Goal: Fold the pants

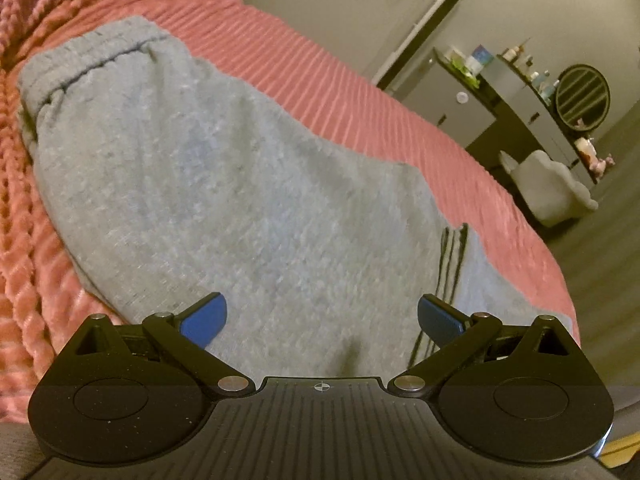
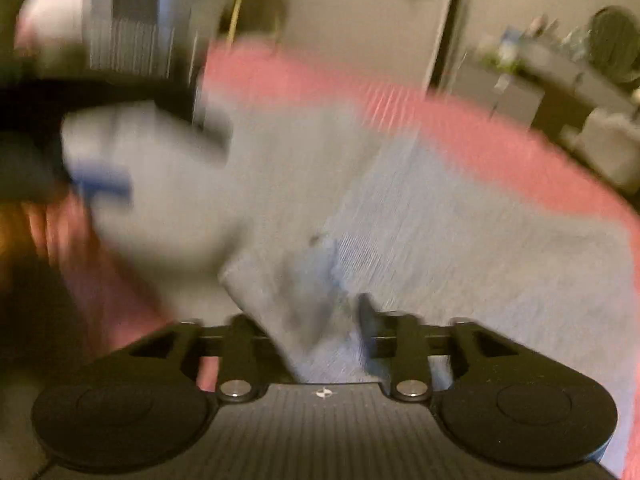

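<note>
The grey pants (image 1: 208, 184) lie spread on the pink ribbed bedspread (image 1: 360, 92), waistband at the far end, directly ahead of and beneath the left gripper (image 1: 322, 320), whose blue pads (image 1: 206, 320) stand wide apart with nothing pinched. In the blurred right-wrist view, a fold of the pants (image 2: 304, 304) runs between the right gripper (image 2: 316, 320) jaws, which stand partly spread; whether they press the cloth I cannot tell.

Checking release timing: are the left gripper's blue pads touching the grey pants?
Apart. The left wrist view shows the left gripper wide open, its blue pads spread, clamping nothing of the pants beneath.
</note>
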